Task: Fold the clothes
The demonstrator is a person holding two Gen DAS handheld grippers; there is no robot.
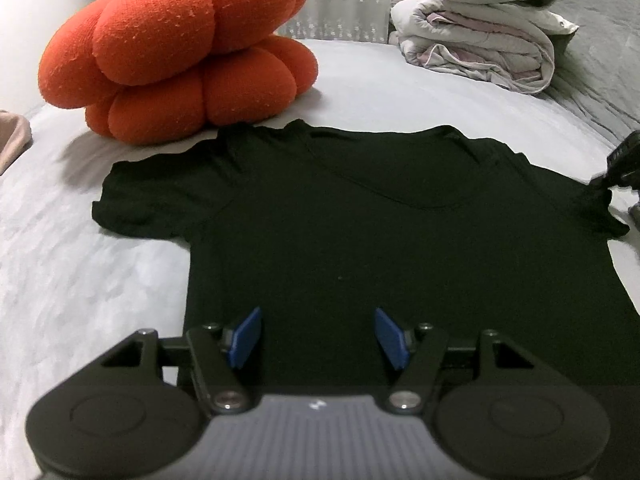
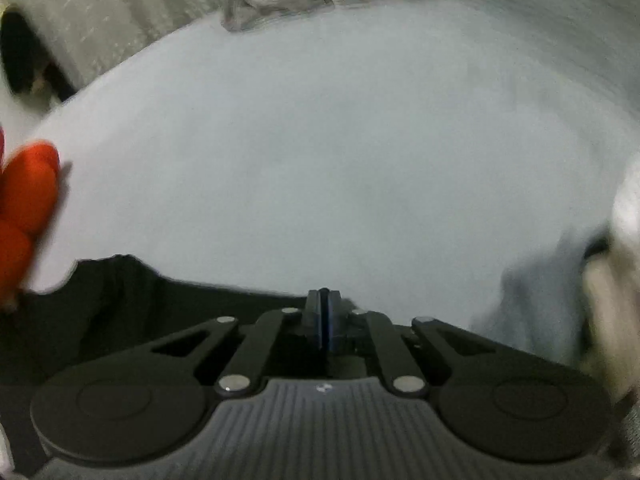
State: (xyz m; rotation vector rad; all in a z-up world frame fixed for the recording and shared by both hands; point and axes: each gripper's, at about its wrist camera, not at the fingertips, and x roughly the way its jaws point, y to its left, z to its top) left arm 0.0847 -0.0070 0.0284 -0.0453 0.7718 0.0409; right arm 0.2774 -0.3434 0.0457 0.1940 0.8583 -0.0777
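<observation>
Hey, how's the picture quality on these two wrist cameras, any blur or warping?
Left wrist view: mostly sharp, the black T-shirt so dark its folds barely show, the bed bowed by the fisheye. Right wrist view: motion-smeared, the orange pumpkin cushion and the right edge streaked, only the right claw crisp.

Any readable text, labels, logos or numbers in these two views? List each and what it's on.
No readable text in either view.
Small white mark on the left hand-held gripper body: too small to read.
The same mark on the right hand-held gripper body: blurred, unreadable.
Black T-shirt, orange pumpkin cushion, folded bedding: no print visible.
</observation>
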